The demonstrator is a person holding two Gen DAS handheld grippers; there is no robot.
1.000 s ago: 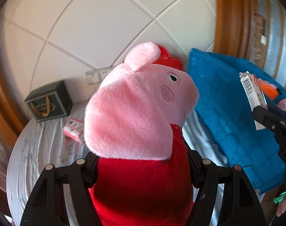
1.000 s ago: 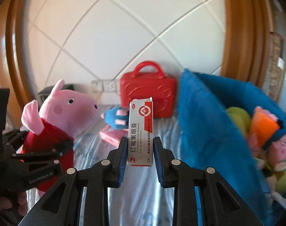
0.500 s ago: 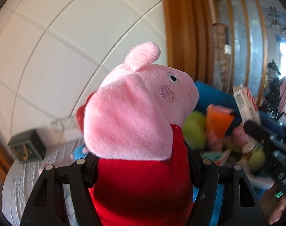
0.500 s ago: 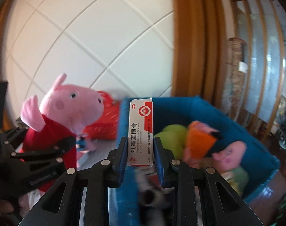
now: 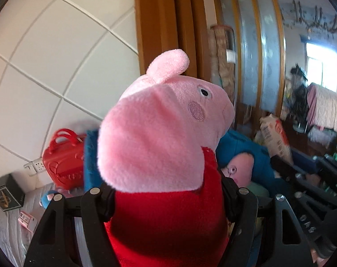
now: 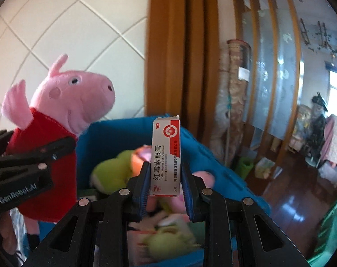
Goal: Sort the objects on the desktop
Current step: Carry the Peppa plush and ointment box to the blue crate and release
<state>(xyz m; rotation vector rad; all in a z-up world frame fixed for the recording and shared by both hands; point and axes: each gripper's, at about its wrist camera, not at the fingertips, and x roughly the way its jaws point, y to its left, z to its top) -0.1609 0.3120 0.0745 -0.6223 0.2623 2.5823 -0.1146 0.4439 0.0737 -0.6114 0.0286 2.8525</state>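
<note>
Right wrist view: right gripper (image 6: 165, 183) jaws pinch the upright white-and-red ointment carton (image 6: 166, 158) above the blue fabric toy bin (image 6: 115, 133); left gripper (image 5: 166, 197) jaws clamp the pink plush pig in red dress (image 5: 166, 146). Carrying step; next, probably lower and release each into its proper place.
</note>
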